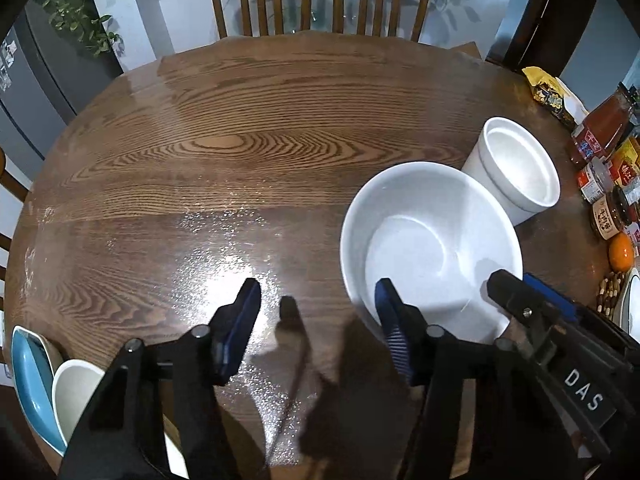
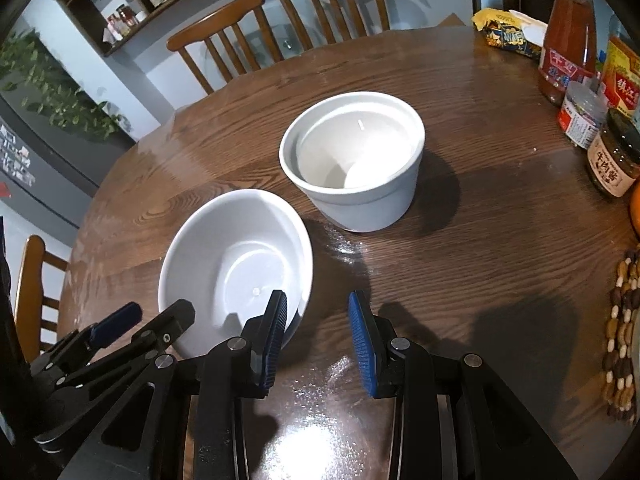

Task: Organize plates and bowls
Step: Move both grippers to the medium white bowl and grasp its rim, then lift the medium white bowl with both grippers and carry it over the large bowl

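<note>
The round brown wood worktop (image 1: 240, 128) shines. Two wooden chairs (image 1: 320, 0) stand behind it. A white bowl (image 2: 236, 256) sits beside a tall white pot (image 2: 356, 168). Both tongs, left (image 1: 318, 300) and right (image 2: 318, 312), gape, holding nothing.

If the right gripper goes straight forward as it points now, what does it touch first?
Probably the bare table. The right gripper points steeply down at wood, between the wide white bowl on its left and the tall white bowl beyond; depth is uncertain.
</note>
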`<action>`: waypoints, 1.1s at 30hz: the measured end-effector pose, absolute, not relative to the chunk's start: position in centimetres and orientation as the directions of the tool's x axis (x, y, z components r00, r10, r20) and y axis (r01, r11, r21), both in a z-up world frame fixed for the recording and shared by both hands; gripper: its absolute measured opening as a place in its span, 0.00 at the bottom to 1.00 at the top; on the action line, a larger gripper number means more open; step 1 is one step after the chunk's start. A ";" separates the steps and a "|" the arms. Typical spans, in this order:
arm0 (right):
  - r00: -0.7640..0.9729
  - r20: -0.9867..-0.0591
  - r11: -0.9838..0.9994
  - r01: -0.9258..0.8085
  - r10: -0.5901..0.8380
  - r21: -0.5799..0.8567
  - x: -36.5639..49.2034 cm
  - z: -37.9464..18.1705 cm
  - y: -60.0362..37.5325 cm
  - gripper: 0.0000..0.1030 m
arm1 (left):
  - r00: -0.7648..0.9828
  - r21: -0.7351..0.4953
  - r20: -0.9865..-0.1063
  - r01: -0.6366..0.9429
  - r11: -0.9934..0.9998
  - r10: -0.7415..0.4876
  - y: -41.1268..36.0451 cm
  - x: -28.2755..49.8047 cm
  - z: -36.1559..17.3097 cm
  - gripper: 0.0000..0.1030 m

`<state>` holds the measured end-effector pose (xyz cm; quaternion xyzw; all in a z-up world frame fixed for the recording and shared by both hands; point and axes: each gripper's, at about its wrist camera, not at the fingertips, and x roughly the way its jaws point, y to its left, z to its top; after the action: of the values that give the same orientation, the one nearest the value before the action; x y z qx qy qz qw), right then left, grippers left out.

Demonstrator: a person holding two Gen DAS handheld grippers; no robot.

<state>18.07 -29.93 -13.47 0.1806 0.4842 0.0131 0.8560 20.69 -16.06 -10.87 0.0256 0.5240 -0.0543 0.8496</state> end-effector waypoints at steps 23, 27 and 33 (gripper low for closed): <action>0.522 -0.819 0.932 0.112 0.240 0.345 18.6 -13.4 -29.7 0.10 | 0.401 -0.080 -0.903 0.197 0.977 -0.155 -17.2 21.4 -11.5 0.12; 0.519 -0.821 0.932 0.117 0.237 0.343 18.4 -13.5 -29.6 0.10 | 0.413 -0.056 -0.900 0.210 0.976 -0.141 -17.4 21.0 -11.3 0.12; 0.529 -0.814 0.927 0.126 0.239 0.353 17.4 -13.1 -29.2 0.10 | 0.451 -0.027 -0.882 0.236 0.971 -0.134 -17.3 20.0 -10.2 0.12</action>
<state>17.45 -29.21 -13.15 0.1881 0.4842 0.0331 0.8539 19.98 -17.26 -10.20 0.0495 0.5124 -0.1087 0.8504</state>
